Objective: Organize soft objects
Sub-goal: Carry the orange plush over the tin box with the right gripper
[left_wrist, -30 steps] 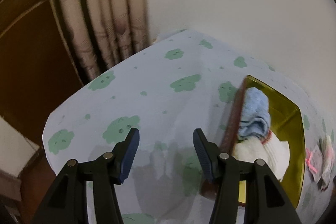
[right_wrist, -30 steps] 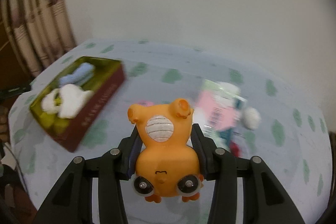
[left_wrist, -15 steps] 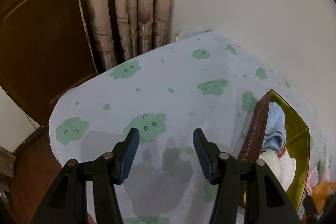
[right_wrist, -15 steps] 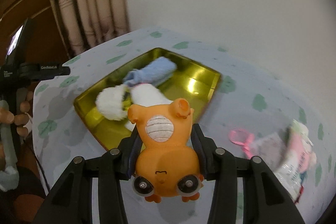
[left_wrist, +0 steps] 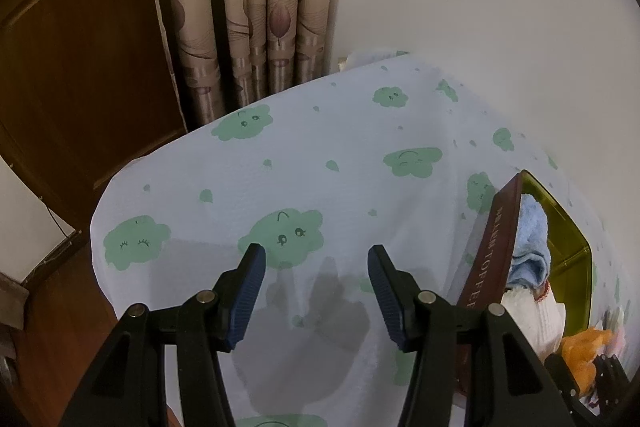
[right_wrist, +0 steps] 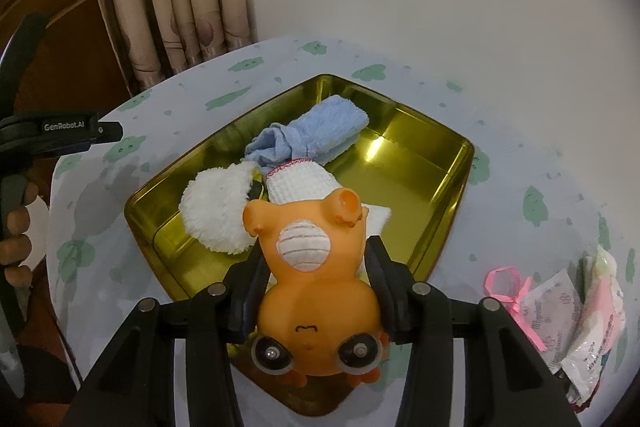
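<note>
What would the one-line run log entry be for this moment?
right gripper: shut on orange toy, above gold tin | tin: blue towel, white cloths | left gripper: open, empty, over tablecloth

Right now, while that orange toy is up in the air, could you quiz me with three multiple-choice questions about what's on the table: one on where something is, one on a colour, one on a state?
1. Where does the blue towel lie?
A. inside the gold tin
B. on the tablecloth beside the tin
C. on the plastic packets

2. What colour is the ribbon on the packets?
A. green
B. pink
C. black

3. What is the left gripper doing?
A. clamping the towel
B. clamping the tin's wall
C. open, holding nothing

Answers:
1 A, the towel rests within the tin's walls.
2 B, its loop shows pink against the cloth.
3 C, its fingers stand apart over bare tablecloth, while the right gripper holds the orange toy.
</note>
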A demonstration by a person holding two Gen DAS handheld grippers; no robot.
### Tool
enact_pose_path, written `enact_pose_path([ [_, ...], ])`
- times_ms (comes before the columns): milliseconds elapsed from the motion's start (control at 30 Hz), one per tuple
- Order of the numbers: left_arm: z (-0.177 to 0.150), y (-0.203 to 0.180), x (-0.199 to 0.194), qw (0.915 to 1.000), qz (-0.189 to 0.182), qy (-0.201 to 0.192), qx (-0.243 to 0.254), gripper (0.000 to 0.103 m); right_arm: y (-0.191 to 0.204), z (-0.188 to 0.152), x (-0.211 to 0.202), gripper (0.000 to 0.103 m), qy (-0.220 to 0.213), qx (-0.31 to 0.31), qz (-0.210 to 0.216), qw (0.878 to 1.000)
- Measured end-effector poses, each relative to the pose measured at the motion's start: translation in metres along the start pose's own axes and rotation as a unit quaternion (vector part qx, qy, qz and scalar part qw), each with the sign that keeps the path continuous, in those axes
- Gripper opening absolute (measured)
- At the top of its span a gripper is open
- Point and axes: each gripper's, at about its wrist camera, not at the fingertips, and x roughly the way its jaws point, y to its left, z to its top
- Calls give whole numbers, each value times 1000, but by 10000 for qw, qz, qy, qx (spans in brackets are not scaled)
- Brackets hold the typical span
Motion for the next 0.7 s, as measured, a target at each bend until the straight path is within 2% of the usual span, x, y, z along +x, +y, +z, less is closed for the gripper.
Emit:
enact_pose_path([
  [333,0,-2,0,10000,14,-14,66,55,-3,-2,1,50,37,65,21,10000],
  [400,0,-3,0,10000,11,-22,79,55,-3,-2,-1,53,19,89,28,10000],
  [533,-1,-4,0,9999,1,-21,101,55,-5,-2,-10,73,-134,163,50,9998],
  [700,-2,-6,-1,9999,11,-47,138,55,-5,-2,-22,74,-259,186,71,9995],
])
